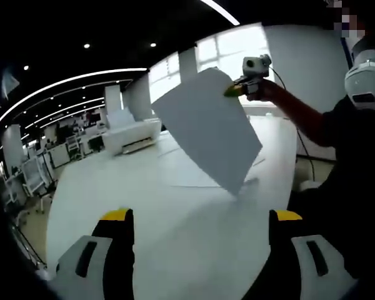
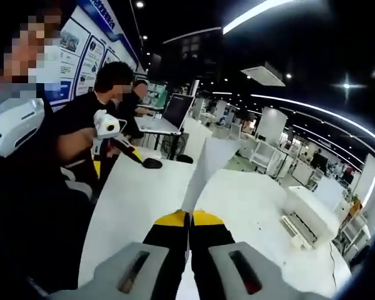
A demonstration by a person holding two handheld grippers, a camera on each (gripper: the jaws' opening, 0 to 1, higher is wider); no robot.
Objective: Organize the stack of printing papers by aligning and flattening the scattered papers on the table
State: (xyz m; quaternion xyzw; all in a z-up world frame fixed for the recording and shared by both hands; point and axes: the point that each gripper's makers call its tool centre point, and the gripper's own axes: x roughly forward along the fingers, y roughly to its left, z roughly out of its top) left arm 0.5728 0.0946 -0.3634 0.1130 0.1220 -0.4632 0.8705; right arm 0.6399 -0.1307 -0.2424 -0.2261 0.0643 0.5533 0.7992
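White desk [image 1: 175,231] in an open office: right tool [image 2: 189,219] pinches one sheet [image 1: 206,128] and holds it up off the desk, left tool [image 1: 200,219] spread and empty. More papers [image 1: 187,169] lie loose; aligning looks barely begun

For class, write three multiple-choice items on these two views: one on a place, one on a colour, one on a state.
1. Where is the white paper sheet?
A. flat on the white table
B. lifted above the table
C. on the floor

2. What colour are the claw tips?
A. yellow
B. red
C. blue

3. How does the right claw stand?
A. wide open
B. shut on the sheet's edge
C. shut on nothing

Key: B, the sheet hangs tilted over the table; A, yellow tips show on both claws; B, its jaws meet on the sheet, while the left claw gapes.
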